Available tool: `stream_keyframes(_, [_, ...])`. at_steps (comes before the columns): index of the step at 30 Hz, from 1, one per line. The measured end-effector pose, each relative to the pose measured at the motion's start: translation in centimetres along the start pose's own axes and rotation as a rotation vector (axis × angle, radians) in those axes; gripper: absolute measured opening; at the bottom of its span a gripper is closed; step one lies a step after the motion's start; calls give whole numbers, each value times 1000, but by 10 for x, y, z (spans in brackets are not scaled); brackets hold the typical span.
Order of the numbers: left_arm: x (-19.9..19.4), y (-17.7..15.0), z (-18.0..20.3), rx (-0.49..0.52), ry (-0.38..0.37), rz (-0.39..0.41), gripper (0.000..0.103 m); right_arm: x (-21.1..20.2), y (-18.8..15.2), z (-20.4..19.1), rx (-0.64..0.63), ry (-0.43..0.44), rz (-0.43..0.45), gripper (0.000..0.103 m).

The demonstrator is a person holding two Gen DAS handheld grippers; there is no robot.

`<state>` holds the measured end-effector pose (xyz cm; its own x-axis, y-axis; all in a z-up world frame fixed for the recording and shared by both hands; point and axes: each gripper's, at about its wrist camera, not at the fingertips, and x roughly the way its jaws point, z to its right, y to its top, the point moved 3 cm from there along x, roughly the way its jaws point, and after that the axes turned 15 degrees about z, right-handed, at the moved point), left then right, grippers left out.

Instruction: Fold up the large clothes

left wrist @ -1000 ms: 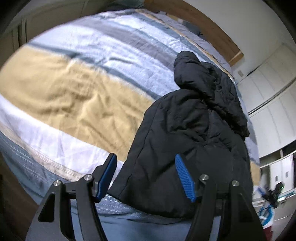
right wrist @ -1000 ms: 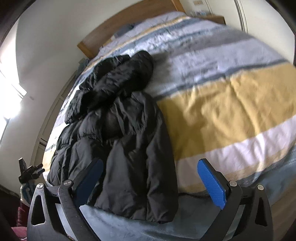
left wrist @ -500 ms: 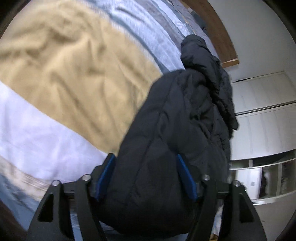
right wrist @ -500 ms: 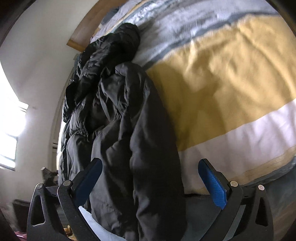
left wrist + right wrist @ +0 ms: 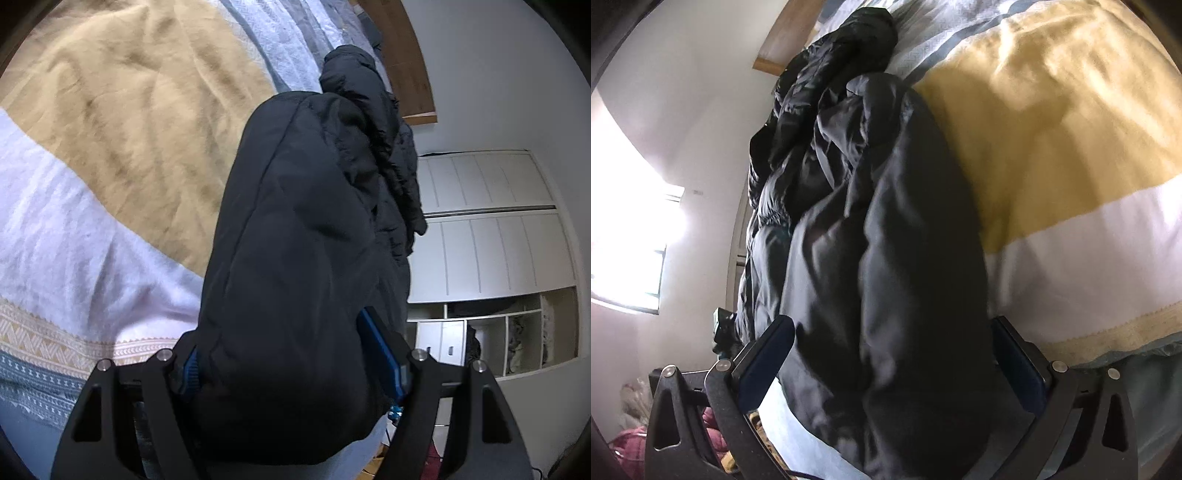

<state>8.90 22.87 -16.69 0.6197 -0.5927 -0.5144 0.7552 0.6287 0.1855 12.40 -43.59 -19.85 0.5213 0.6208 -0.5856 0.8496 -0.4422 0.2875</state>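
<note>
A black puffer jacket (image 5: 295,229) lies bunched along one side of the bed, its hood end toward the headboard. Its near hem fills the space between the blue pads of my left gripper (image 5: 291,362), whose jaws stand wide around the thick fabric without pinching it flat. In the right wrist view the same jacket (image 5: 886,258) bulges between the blue pads of my right gripper (image 5: 897,365), which is also wide open around the hem. The lower edge of the jacket is hidden behind the gripper bodies.
The bed is covered by a striped duvet (image 5: 122,122) in yellow, white and grey-blue. A wooden headboard (image 5: 410,66) is at the far end. White wardrobe doors and open shelves (image 5: 491,266) stand beside the bed. A bright window (image 5: 631,236) is on the wall.
Both grippers have moved forward and down onto the jacket's near hem. The jacket now sits between the pads of each gripper, where before it lay ahead of them.
</note>
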Motion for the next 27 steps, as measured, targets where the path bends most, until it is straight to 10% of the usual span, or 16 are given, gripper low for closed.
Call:
stream_keyframes(5, [0, -8, 8, 39, 71, 30, 73, -6, -7, 11, 33, 20, 18, 101])
stream_keyframes(11, [0, -20, 18, 68, 112, 61, 72, -7, -14, 6, 14, 50, 24, 64])
stream_keyframes(16, [1, -32, 29, 95, 104, 43, 71, -2, -23, -6, -9, 91, 8, 54])
stream_keyframes(27, [8, -35, 43, 139, 128, 76, 20, 11, -26, -36, -100, 84, 6, 22])
